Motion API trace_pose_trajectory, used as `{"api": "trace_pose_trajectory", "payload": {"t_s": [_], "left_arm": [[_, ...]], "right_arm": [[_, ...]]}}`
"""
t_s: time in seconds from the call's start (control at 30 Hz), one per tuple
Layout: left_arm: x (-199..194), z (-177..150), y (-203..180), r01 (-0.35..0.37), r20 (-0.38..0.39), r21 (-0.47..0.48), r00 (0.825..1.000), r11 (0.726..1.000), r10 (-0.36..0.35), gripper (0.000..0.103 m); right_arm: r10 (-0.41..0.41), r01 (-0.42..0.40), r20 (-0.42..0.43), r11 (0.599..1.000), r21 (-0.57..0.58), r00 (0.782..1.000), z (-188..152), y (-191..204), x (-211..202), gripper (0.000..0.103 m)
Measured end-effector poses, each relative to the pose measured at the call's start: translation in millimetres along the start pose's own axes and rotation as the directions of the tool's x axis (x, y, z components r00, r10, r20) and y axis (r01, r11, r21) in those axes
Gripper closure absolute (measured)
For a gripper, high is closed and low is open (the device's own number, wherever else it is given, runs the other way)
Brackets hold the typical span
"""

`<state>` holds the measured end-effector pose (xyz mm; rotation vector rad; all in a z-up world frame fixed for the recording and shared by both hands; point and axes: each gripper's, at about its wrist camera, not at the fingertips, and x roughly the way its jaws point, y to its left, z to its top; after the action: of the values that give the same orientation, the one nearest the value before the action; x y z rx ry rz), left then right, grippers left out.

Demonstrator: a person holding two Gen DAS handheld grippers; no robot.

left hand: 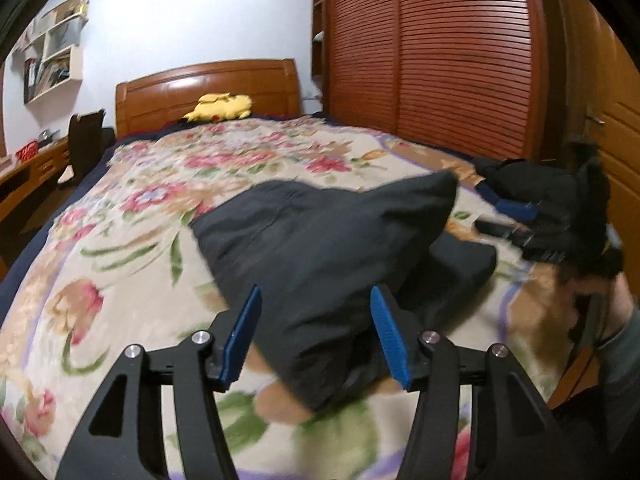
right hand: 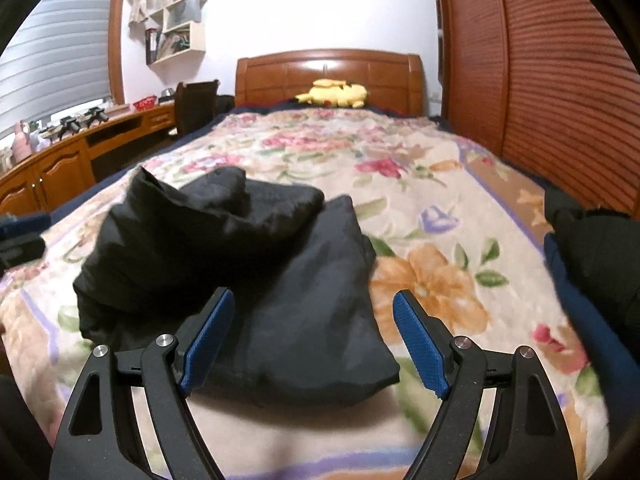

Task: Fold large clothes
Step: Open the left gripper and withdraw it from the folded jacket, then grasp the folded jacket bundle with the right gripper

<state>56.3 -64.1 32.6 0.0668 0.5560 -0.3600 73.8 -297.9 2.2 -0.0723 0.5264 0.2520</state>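
A dark grey garment (left hand: 320, 240) lies partly folded on the floral blanket (left hand: 140, 200) of the bed, one flap standing up in a peak. My left gripper (left hand: 316, 304) is open, its blue pads to either side of the garment's near edge, holding nothing. In the right wrist view the same garment (right hand: 280, 280) lies bunched, with a raised fold at the left. My right gripper (right hand: 312, 308) is open just above the garment's near part, empty. The right gripper also shows at the far right of the left wrist view (left hand: 520, 236), blurred.
A second pile of dark clothes (right hand: 592, 252) sits at the bed's right edge. A yellow plush toy (left hand: 220, 108) lies by the wooden headboard (left hand: 208, 88). A slatted wardrobe (left hand: 440, 60) stands on the right, a desk (right hand: 80, 148) and chair (right hand: 196, 104) on the left.
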Motion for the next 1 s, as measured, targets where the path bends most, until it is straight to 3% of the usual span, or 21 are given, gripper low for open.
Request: {"api": "trace_pose_trajectory", "payload": {"t_s": [0.3, 0.53, 0.8, 1.0], "left_arm": [[8.0, -27.7, 27.5, -0.049, -0.018, -0.046, 0.999, 0.998, 0.048, 0.047], [13.0, -40.3, 38.7, -0.076, -0.027, -0.053, 0.997, 0.996, 0.075, 0.047], [15.7, -51.5, 47.8, -0.095, -0.051, -0.061, 0.994, 0.994, 0.092, 0.047], [15.6, -57.5, 52.3, -0.101, -0.060, -0.054, 0.993, 0.993, 0.098, 0.047]], "right_arm": [[-0.006, 0.010, 0.078, 0.999, -0.049, 0.997, 26.2, 19.8, -18.8, 0.020], [0.041, -0.031, 0.118, 0.996, -0.085, 0.992, 42.4, 44.8, -25.3, 0.020], [0.093, -0.079, 0.111, 0.989, -0.123, 0.989, 53.1, 76.8, -9.3, 0.020], [0.101, -0.093, 0.056, 0.986, -0.135, 0.993, 51.1, 90.8, 23.0, 0.020]]}}
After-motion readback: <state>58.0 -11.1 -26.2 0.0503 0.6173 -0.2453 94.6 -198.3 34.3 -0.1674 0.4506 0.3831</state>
